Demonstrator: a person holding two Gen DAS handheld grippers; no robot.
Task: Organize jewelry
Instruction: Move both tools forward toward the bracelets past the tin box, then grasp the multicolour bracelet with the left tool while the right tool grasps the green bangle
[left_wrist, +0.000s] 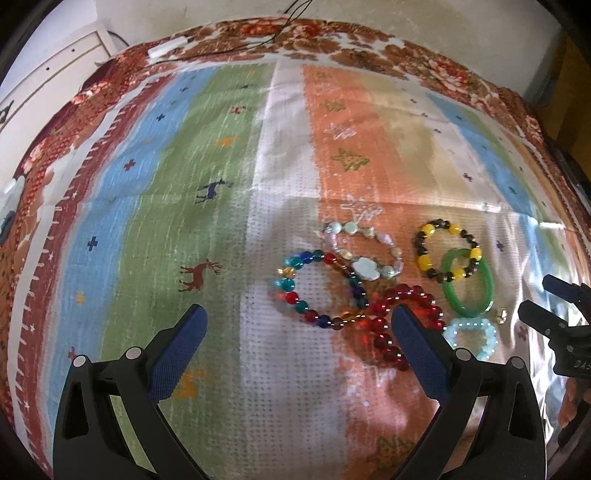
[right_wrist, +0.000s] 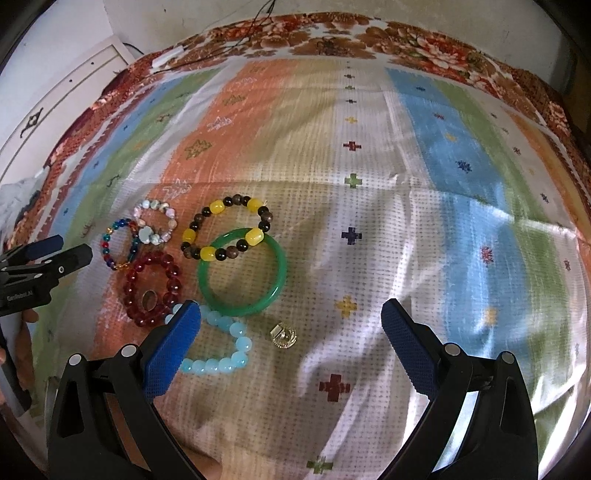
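Several bracelets lie clustered on a striped cloth (right_wrist: 369, 229): a green bangle (right_wrist: 275, 291) (left_wrist: 452, 295), a yellow-and-brown bead bracelet (right_wrist: 218, 208) (left_wrist: 424, 260), a red bead bracelet (right_wrist: 135, 299) (left_wrist: 410, 291), a light blue bead bracelet (right_wrist: 236, 356) (left_wrist: 487, 345), a multicolour bead bracelet (left_wrist: 295, 295) (right_wrist: 105, 245) and a pale shell bracelet (left_wrist: 369, 267) (right_wrist: 149, 232). A small gold ring (right_wrist: 282, 335) (left_wrist: 501, 315) lies beside the blue one. My left gripper (left_wrist: 297, 319) is open above the multicolour and red bracelets. My right gripper (right_wrist: 290, 312) is open above the ring.
The cloth (left_wrist: 184, 206) covers a table with a floral brown border (left_wrist: 332, 40). A white cabinet (left_wrist: 48, 81) stands at the far left. A white adapter (left_wrist: 166, 46) with black cables lies at the far edge. The right gripper (left_wrist: 554, 306) shows at the left view's right edge.
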